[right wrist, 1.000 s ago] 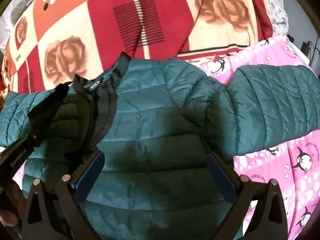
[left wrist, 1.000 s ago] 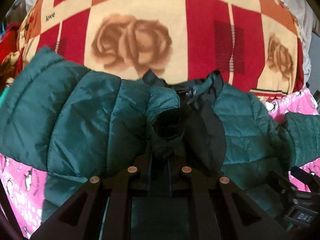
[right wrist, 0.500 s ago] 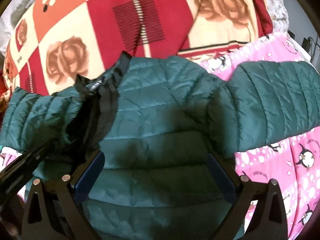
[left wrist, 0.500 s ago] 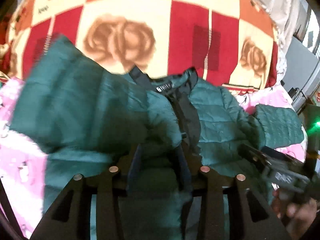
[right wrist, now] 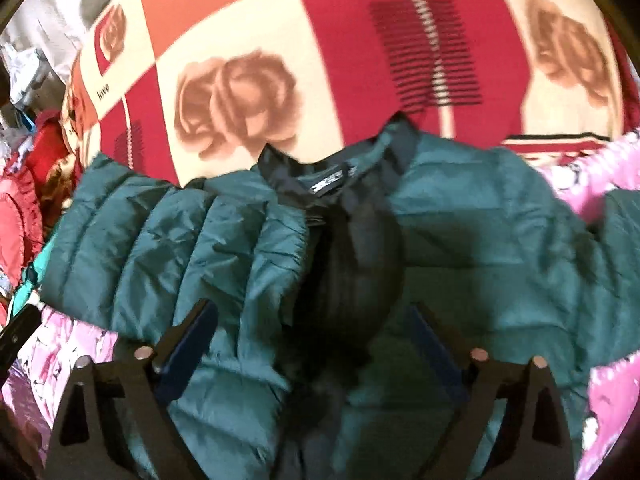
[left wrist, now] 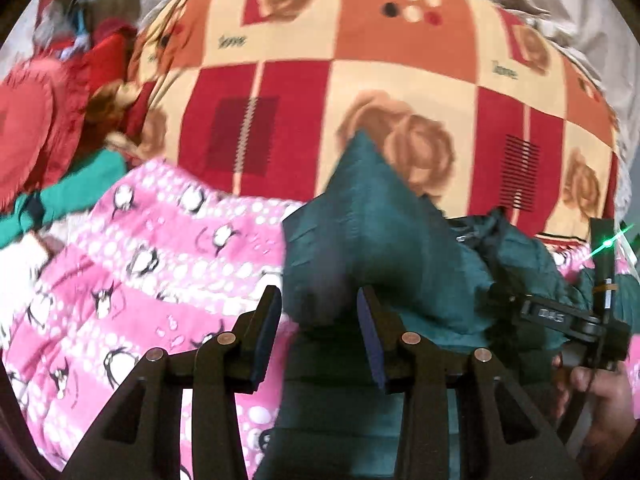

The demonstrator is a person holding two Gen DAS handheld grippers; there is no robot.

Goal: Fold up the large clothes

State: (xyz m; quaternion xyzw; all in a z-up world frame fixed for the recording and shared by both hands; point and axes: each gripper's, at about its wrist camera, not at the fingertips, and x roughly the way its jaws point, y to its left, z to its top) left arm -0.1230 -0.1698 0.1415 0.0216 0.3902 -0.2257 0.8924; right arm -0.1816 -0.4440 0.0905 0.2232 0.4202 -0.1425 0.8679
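Left tongs (left wrist: 319, 334) have parted around the jacket (left wrist: 380, 232) since earlier.

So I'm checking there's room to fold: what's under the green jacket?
The green puffer jacket lies on a pink penguin-print sheet, which shows around its edges. A rose-patterned blanket lies behind the collar. Whatever sits directly beneath the jacket's body is covered.
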